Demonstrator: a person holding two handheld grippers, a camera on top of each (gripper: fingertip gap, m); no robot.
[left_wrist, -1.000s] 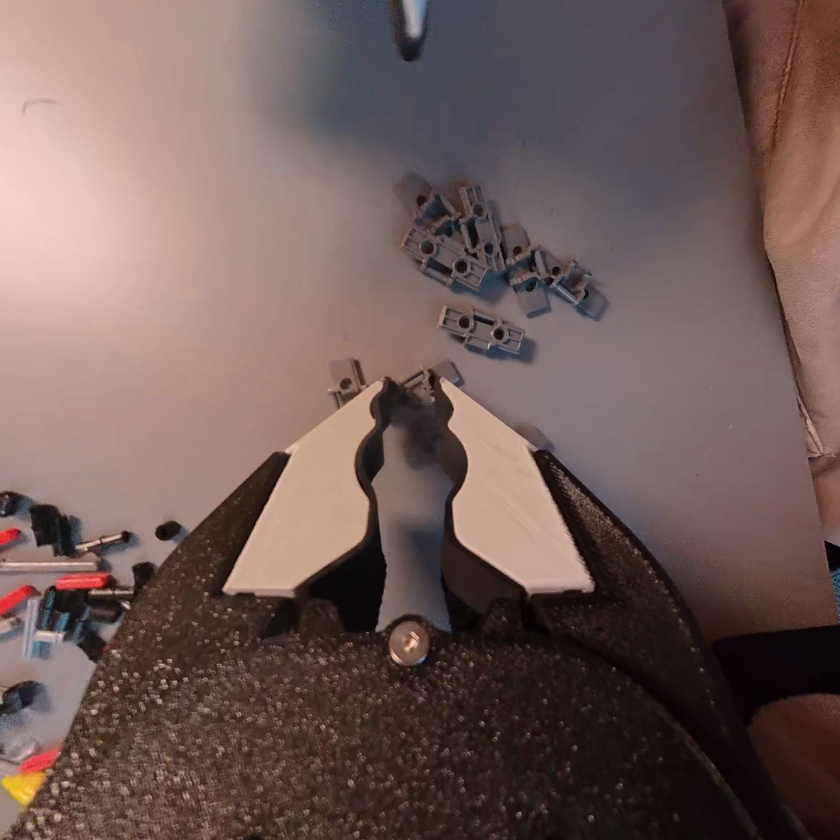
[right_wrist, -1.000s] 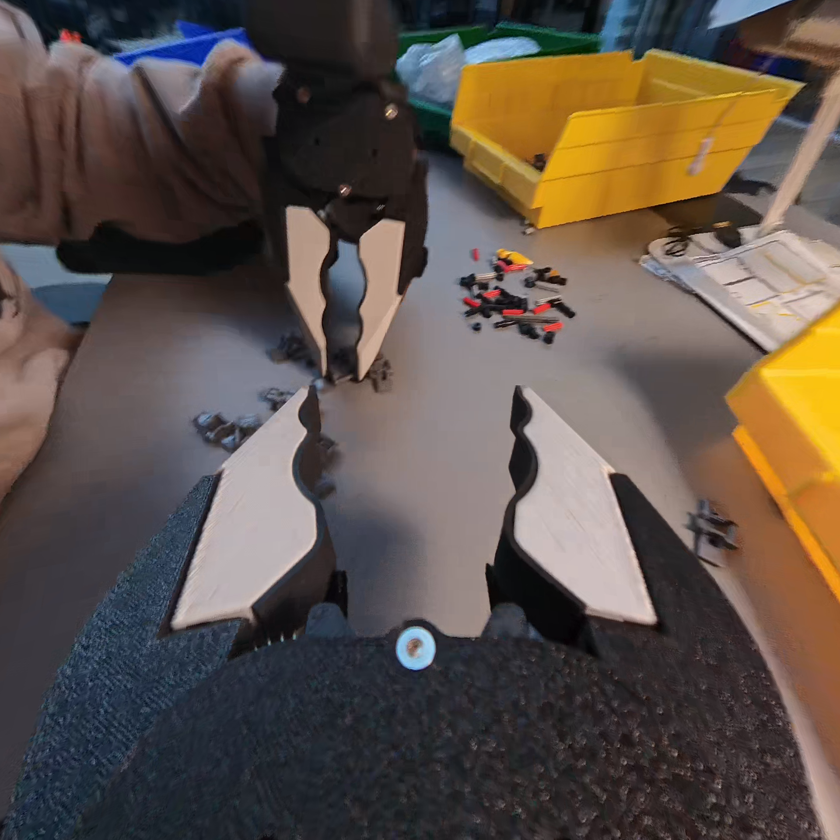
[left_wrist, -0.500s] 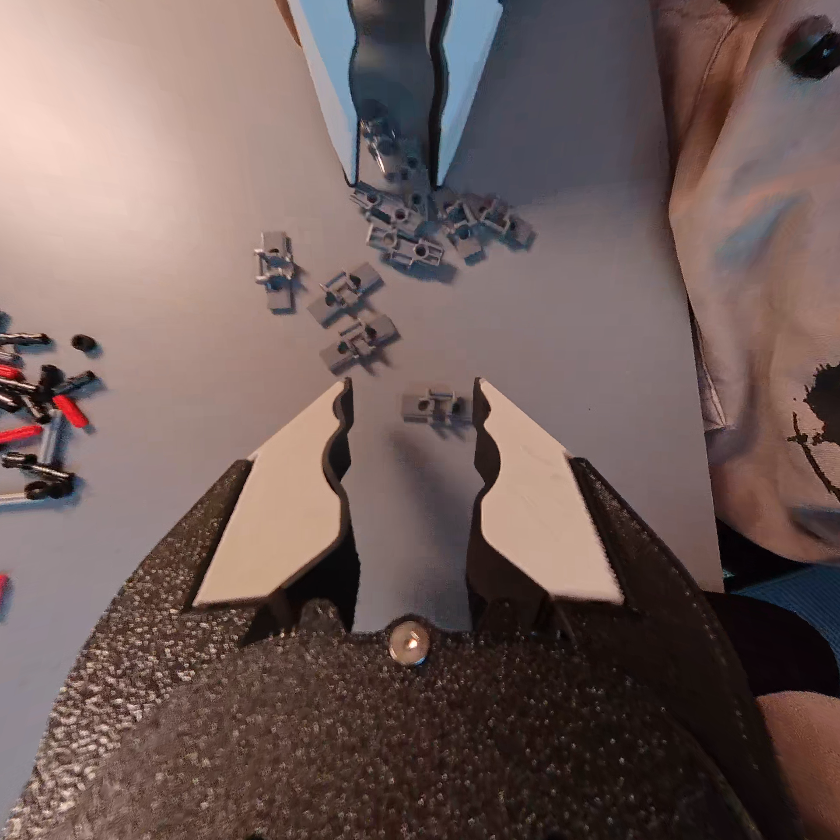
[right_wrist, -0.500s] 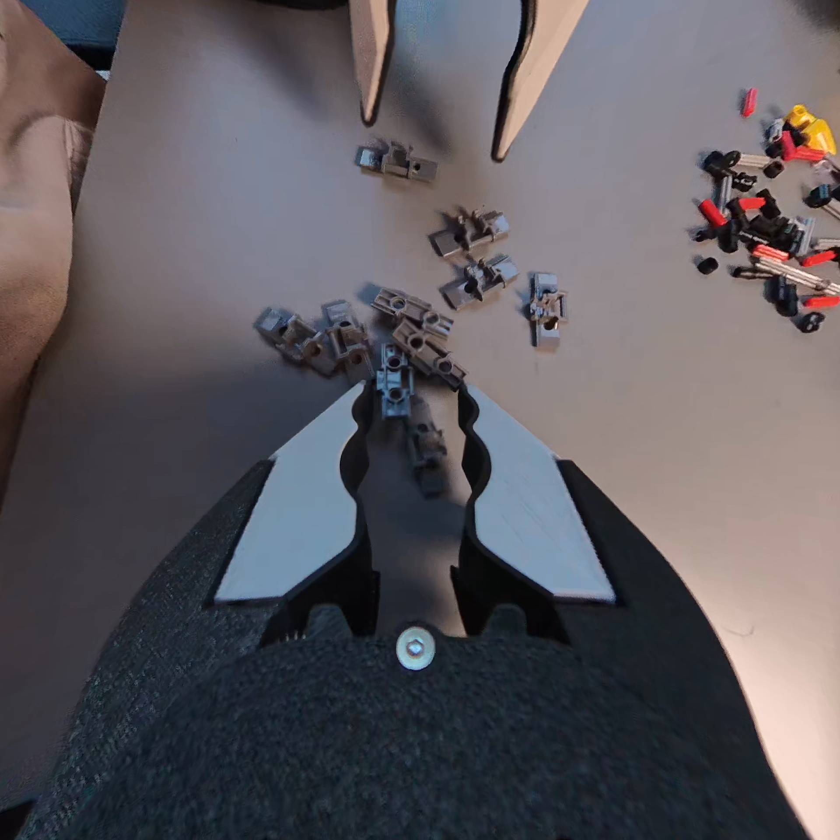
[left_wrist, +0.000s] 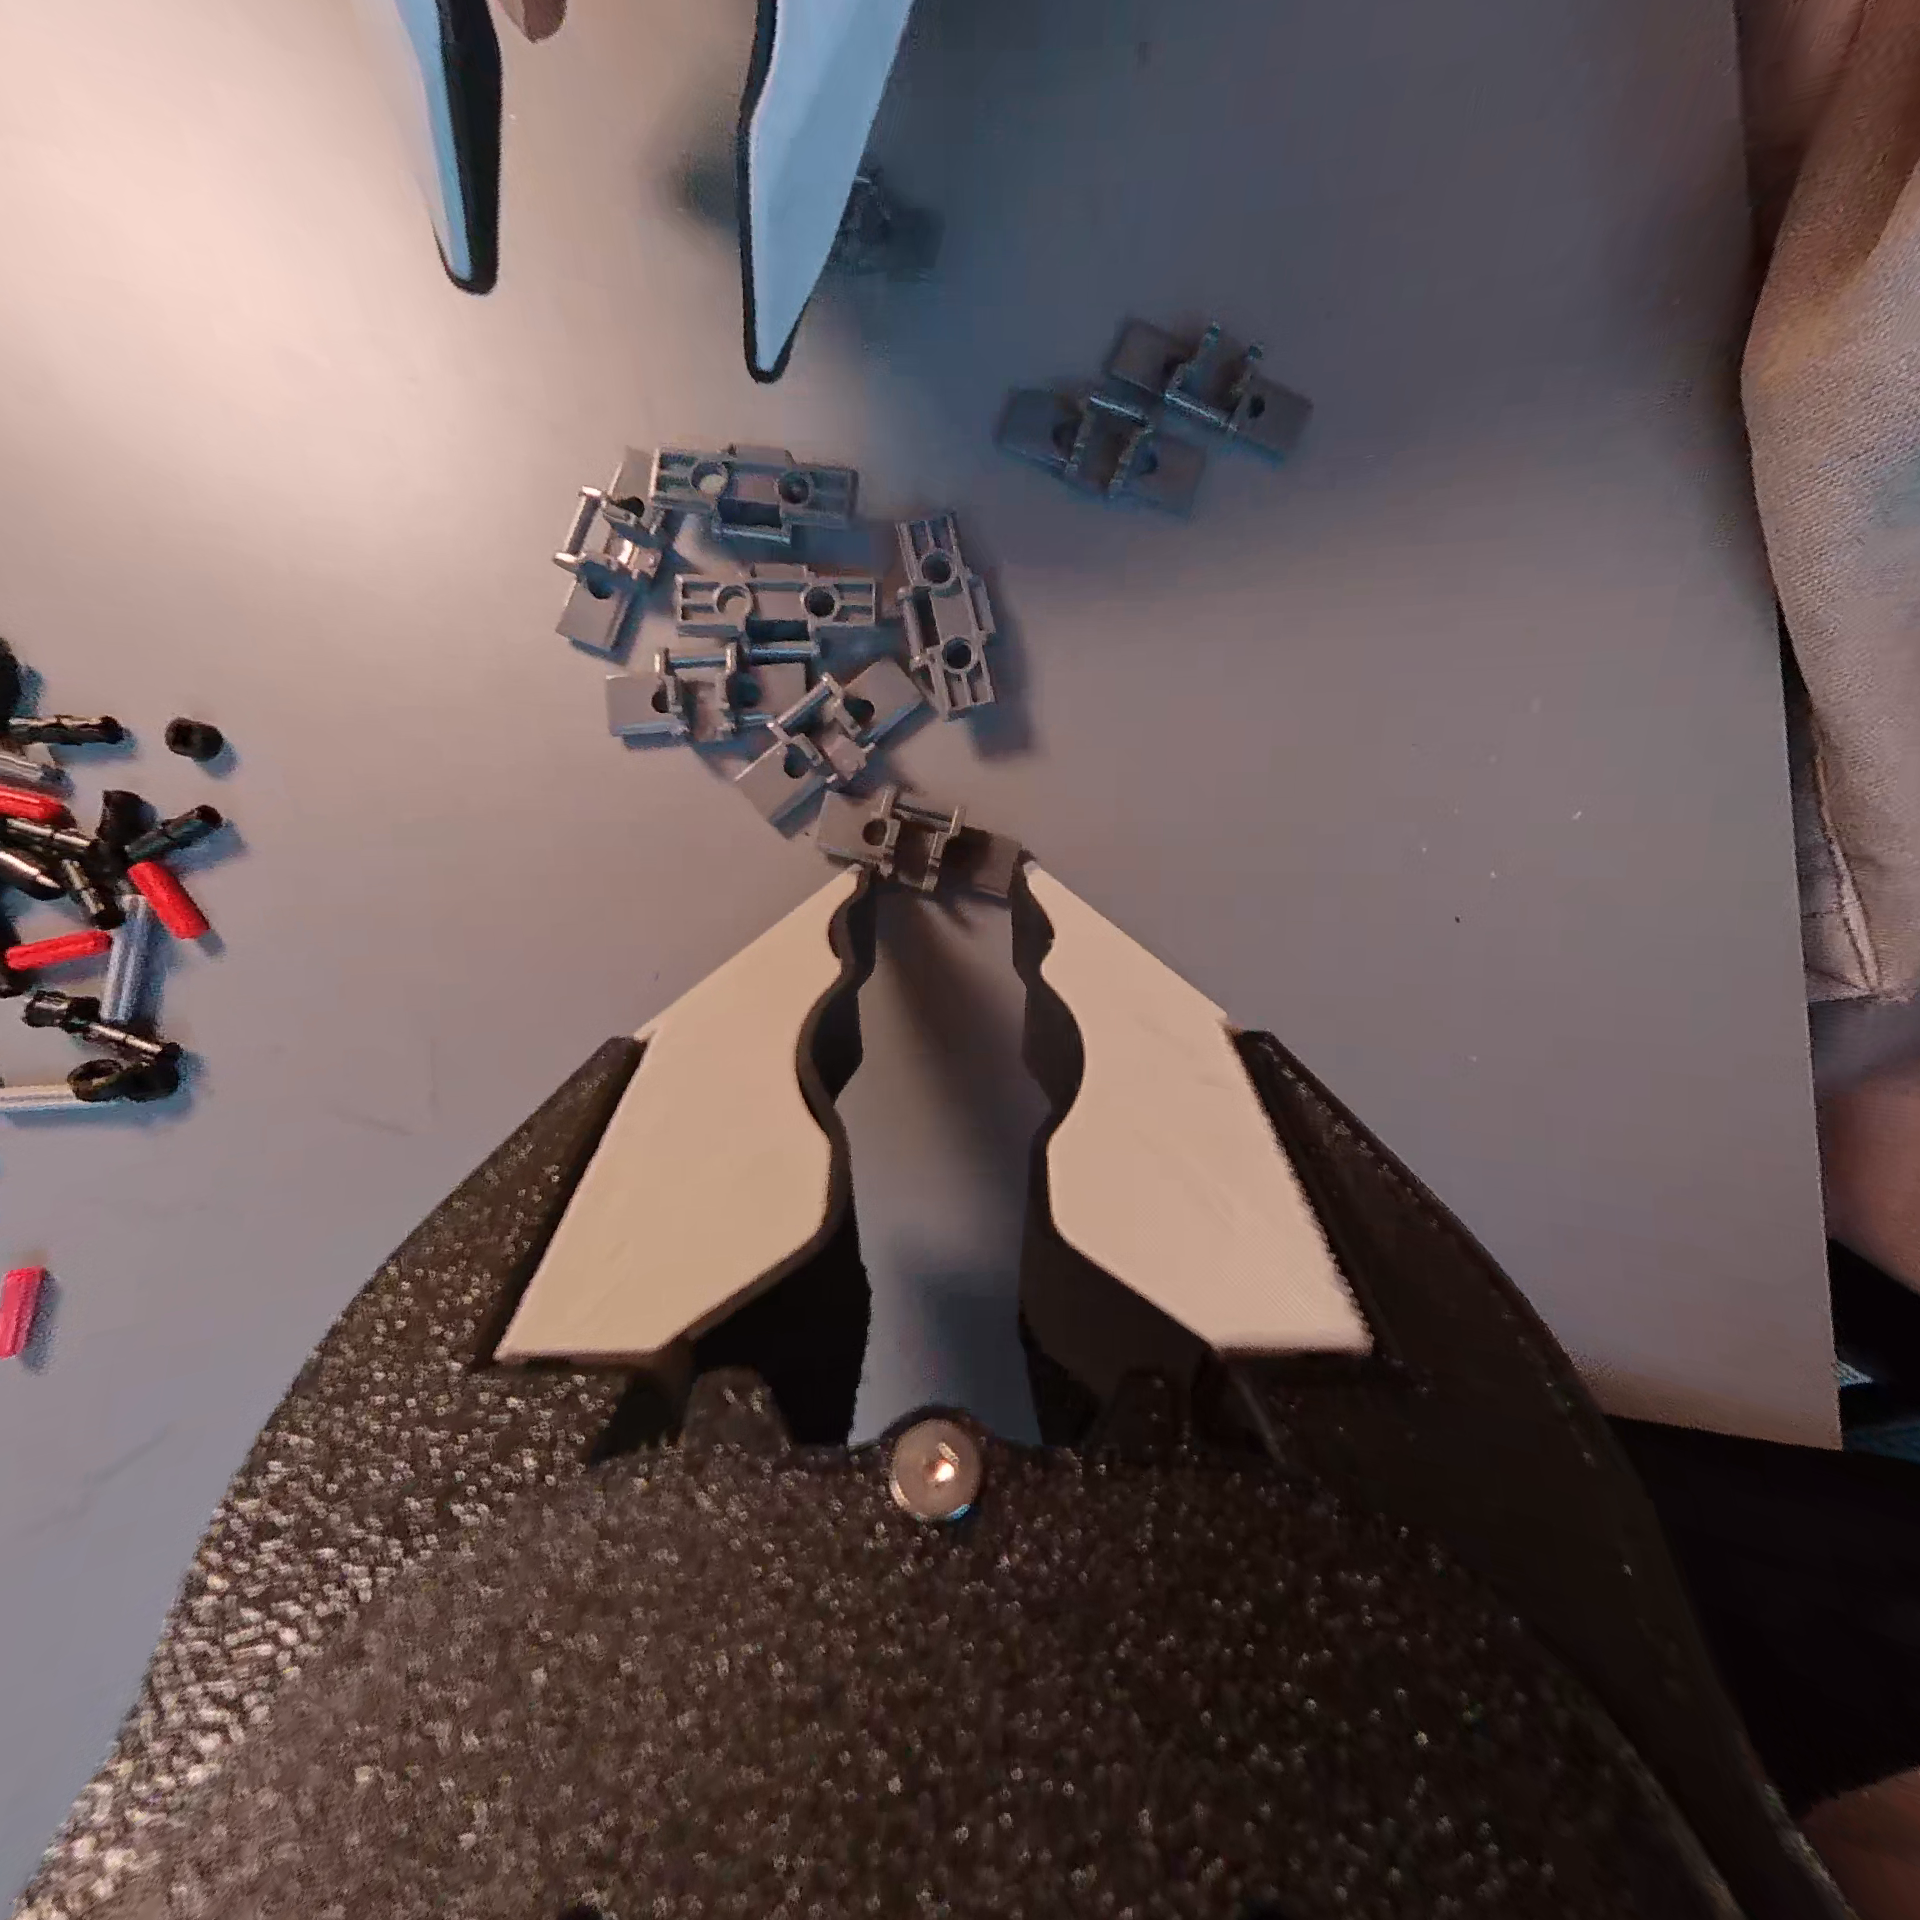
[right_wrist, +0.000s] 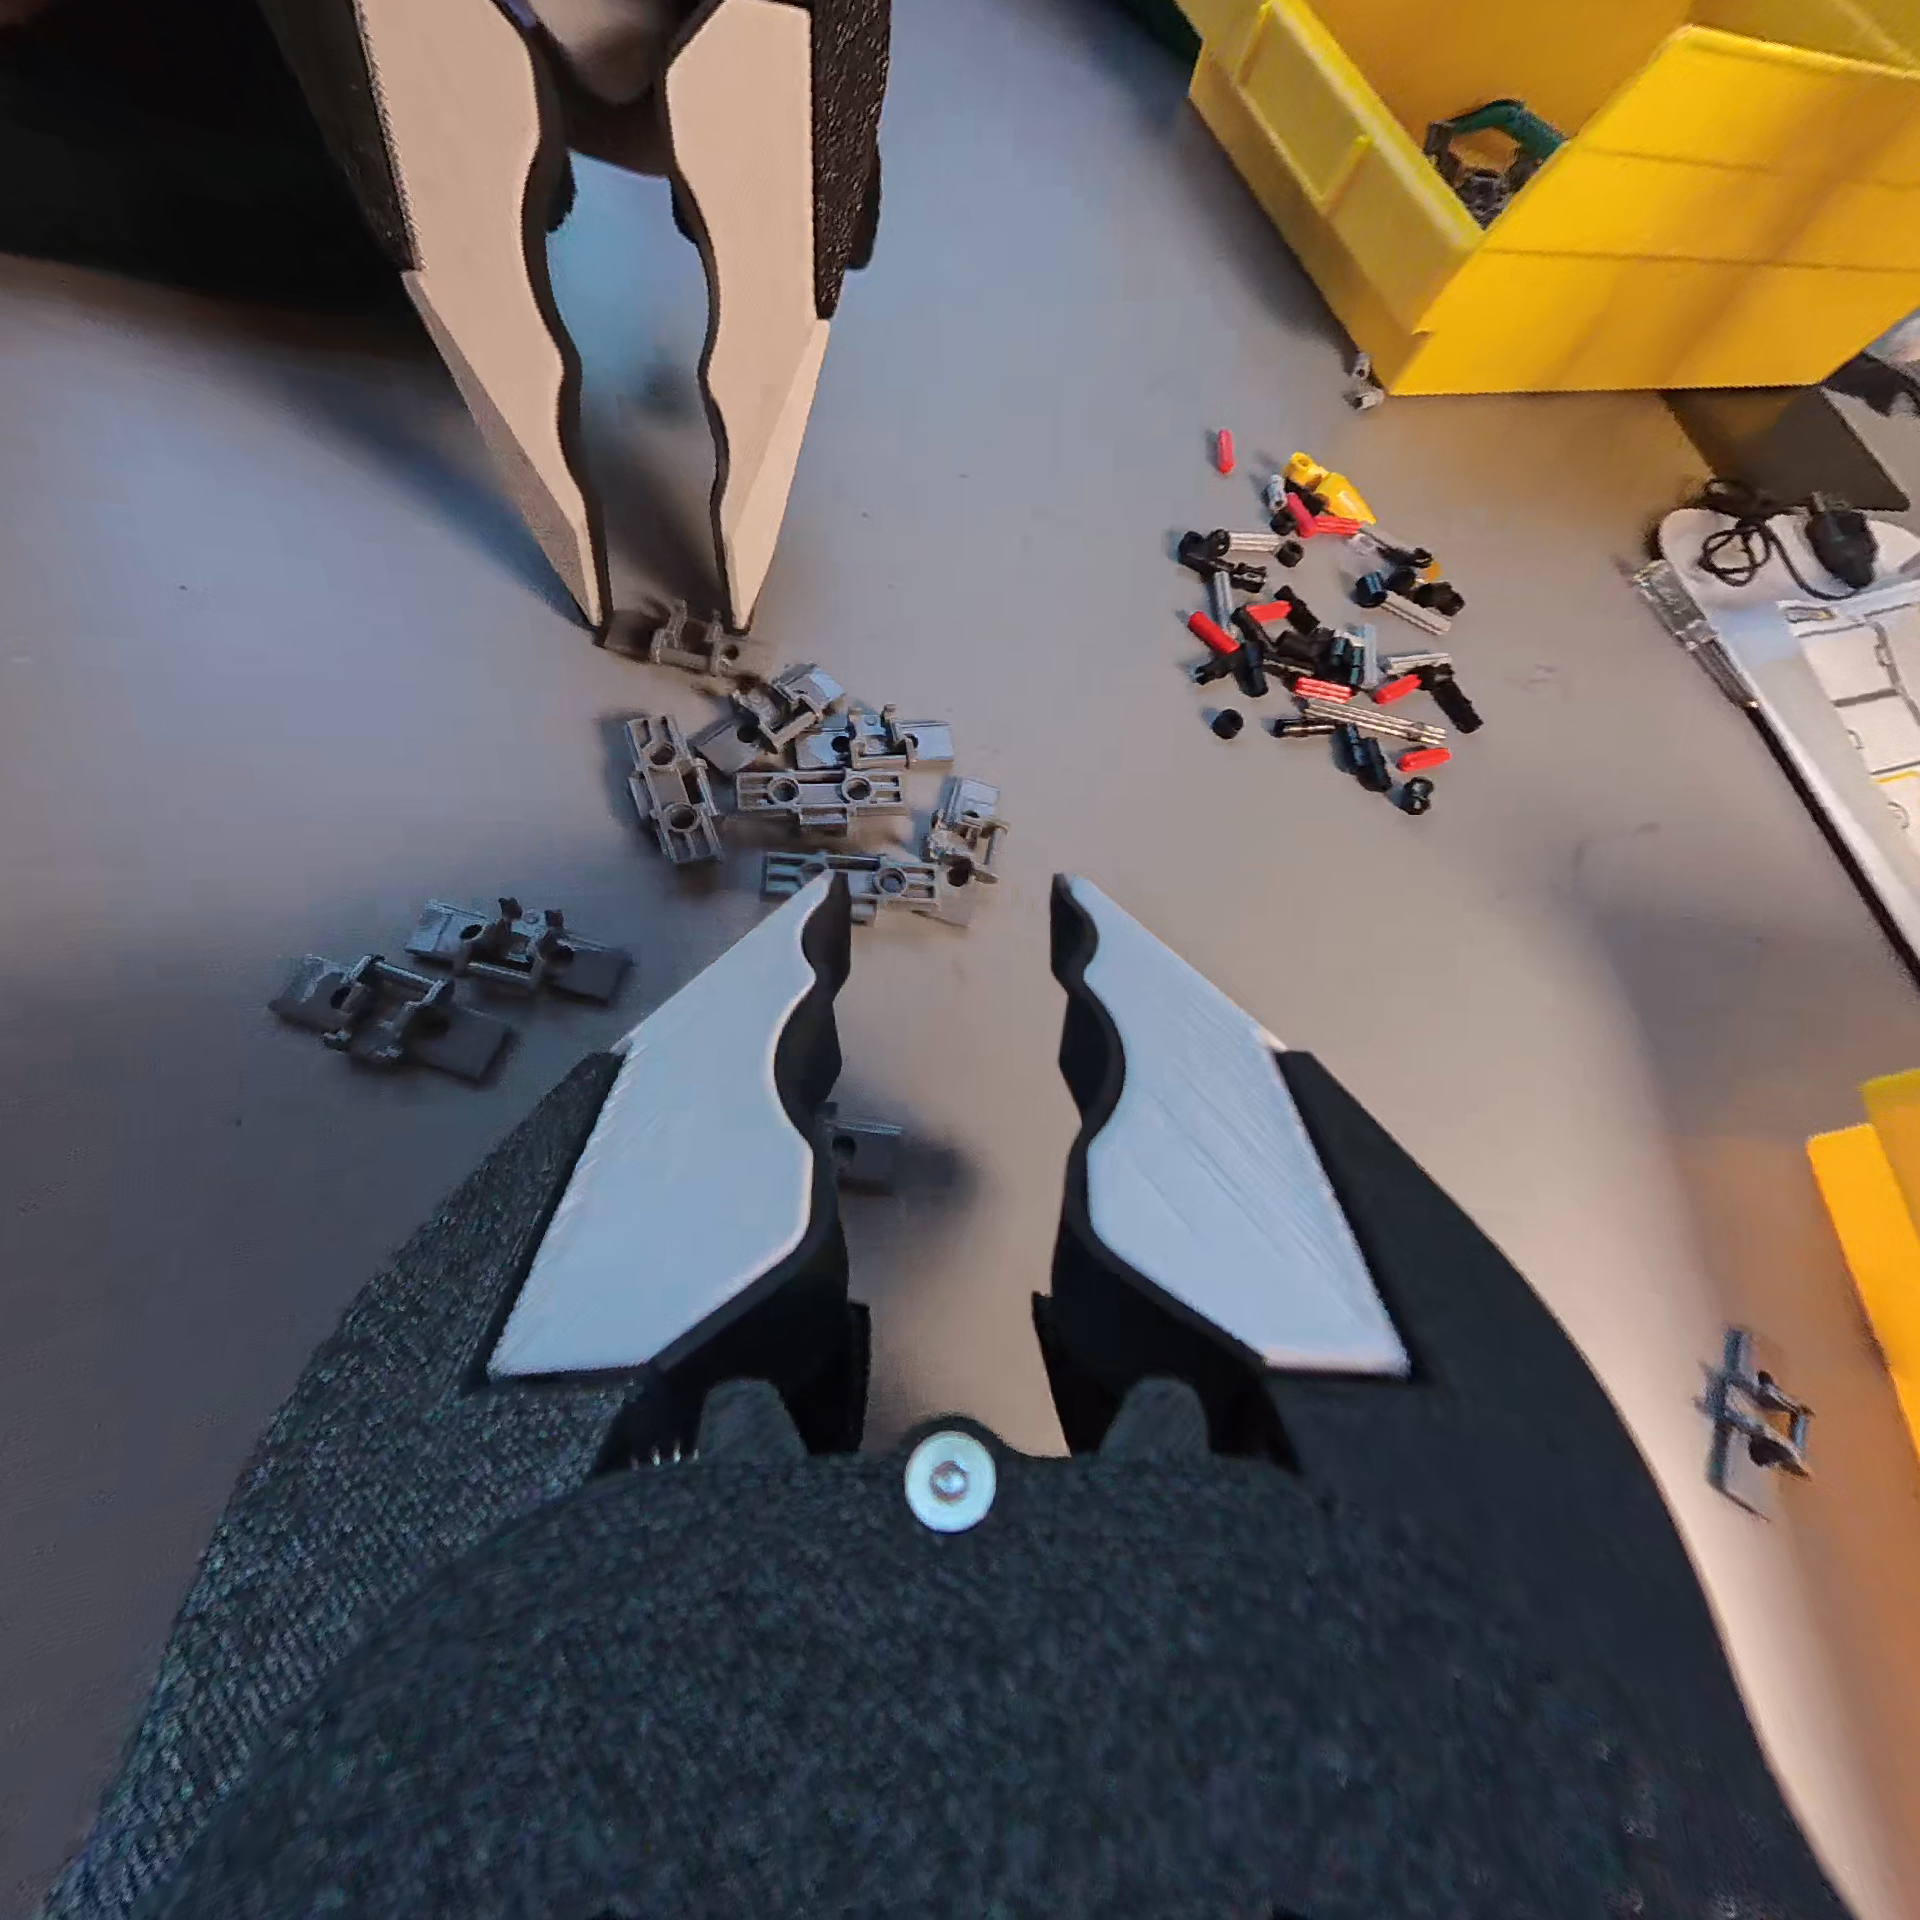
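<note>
My left gripper (left_wrist: 940, 878) is low over the grey surface (left_wrist: 1403, 935), near its edge where a person's beige sleeve (left_wrist: 1839, 623) lies. Its jaws are narrowed around one grey part (left_wrist: 909, 847); both tips touch the ends of it, and in the right wrist view the same gripper (right_wrist: 670, 623) stands almost upright with this part (right_wrist: 681, 644) between its tips, so I take it as gripped. The part sits at the rim of a pile of grey parts (left_wrist: 779, 613), touching the nearest one.

My right gripper (right_wrist: 951, 894) hangs above the surface with its jaws apart and nothing between them. Its left tip is over the closest piece of the pile (right_wrist: 821, 800), and one more grey part (right_wrist: 868, 1148) lies on the surface under the jaws, partly hidden. In the left wrist view this gripper (left_wrist: 618, 322) comes in from the far side, jaws wide.

Two joined grey parts (left_wrist: 1153, 426) lie apart from the pile, toward the sleeve. A heap of black and red pins (right_wrist: 1325, 644) lies on the other side of the pile. A yellow bin (right_wrist: 1558, 187) stands beyond it, and one single grey part (right_wrist: 1756, 1423) is alone near another yellow bin (right_wrist: 1881, 1226)
</note>
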